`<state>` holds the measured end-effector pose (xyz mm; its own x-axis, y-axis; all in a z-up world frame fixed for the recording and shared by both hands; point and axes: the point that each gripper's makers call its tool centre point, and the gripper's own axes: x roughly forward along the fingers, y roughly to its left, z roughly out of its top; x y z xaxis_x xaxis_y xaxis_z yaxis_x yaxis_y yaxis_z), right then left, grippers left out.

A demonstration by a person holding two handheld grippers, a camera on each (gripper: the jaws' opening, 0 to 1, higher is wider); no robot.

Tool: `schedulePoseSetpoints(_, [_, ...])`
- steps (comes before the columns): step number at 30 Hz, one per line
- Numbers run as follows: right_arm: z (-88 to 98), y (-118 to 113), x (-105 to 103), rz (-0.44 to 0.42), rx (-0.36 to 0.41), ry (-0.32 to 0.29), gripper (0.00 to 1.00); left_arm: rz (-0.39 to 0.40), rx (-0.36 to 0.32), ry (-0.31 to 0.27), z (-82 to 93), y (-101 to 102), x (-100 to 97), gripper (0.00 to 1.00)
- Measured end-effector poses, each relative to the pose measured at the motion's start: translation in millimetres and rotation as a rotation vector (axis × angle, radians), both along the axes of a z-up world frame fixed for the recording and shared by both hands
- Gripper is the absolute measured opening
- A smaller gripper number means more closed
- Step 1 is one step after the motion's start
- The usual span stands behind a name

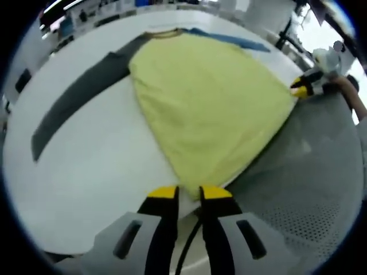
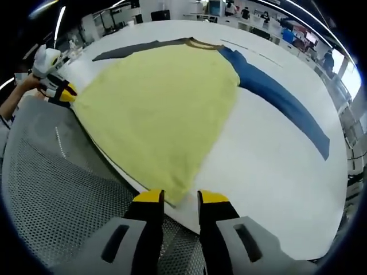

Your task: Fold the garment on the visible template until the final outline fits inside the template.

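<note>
A yellow-green shirt lies spread flat on the white table, collar at the far side. It has a dark grey sleeve and a blue sleeve, both stretched outward. My left gripper sits at one hem corner, its jaws a little apart with the corner's tip between them. My right gripper stands at the other hem corner in the same way. The cloth is not lifted.
A grey perforated mesh surface runs along the hem side of the table. A hand and forearm hold the right gripper. Desks and people stand in the room behind the table.
</note>
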<state>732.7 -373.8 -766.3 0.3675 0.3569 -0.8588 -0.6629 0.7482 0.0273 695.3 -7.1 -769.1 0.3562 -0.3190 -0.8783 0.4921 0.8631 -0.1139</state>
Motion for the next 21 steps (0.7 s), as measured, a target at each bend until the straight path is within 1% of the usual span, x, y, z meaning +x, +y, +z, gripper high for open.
schedulePoseSetpoints(2, [2.5, 0.4, -0.7, -0.001, 0.002, -0.007, 0.27, -0.003, 0.005, -0.006, 5.8, 0.0, -0.7, 0.13])
schedulePoseSetpoints(3, [3.5, 0.5, -1.4, 0.000, 0.001, -0.010, 0.27, -0.006, 0.010, -0.022, 8.8, 0.2, 0.8, 0.13])
schedulePoseSetpoints(6, [9.4, 1.3, -1.2, 0.000, 0.007, -0.032, 0.30, -0.008, 0.014, -0.049, 19.1, -2.7, 2.3, 0.18])
schedulePoseSetpoints(9, [21.4, 3.3, 1.5, -0.006, 0.025, -0.072, 0.35, -0.023, 0.016, -0.072, 27.3, -5.8, 3.5, 0.20])
schedulePoseSetpoints(11, [28.2, 5.6, 3.1, -0.007, 0.042, -0.091, 0.37, -0.054, 0.034, -0.091, 33.1, -6.5, 4.1, 0.19])
schedulePoseSetpoints(13, [34.8, 8.0, 2.9, -0.002, 0.055, -0.109, 0.38, -0.070, 0.057, -0.131, 40.2, -5.4, 8.1, 0.22])
schedulePoseSetpoints(15, [40.1, 9.3, 1.6, 0.000, 0.063, -0.120, 0.40, -0.069, 0.054, -0.146, 47.0, -6.0, 8.6, 0.27])
schedulePoseSetpoints(16, [43.3, 10.0, 0.8, -0.001, 0.068, -0.127, 0.41, -0.073, 0.051, -0.162, 50.2, -6.9, 10.0, 0.29])
schedulePoseSetpoints(17, [45.2, 10.4, 0.2, -0.001, 0.070, -0.132, 0.41, -0.074, 0.039, -0.181, 55.0, -9.2, 11.4, 0.30])
schedulePoseSetpoints(19, [50.0, 10.9, -0.6, 0.001, 0.072, -0.148, 0.43, -0.079, 0.017, -0.187, 59.5, -13.5, 10.9, 0.30])
schedulePoseSetpoints(21, [53.6, 10.7, -1.8, 0.003, 0.073, -0.156, 0.45, -0.087, 0.007, -0.209, 65.2, -17.6, 12.4, 0.32])
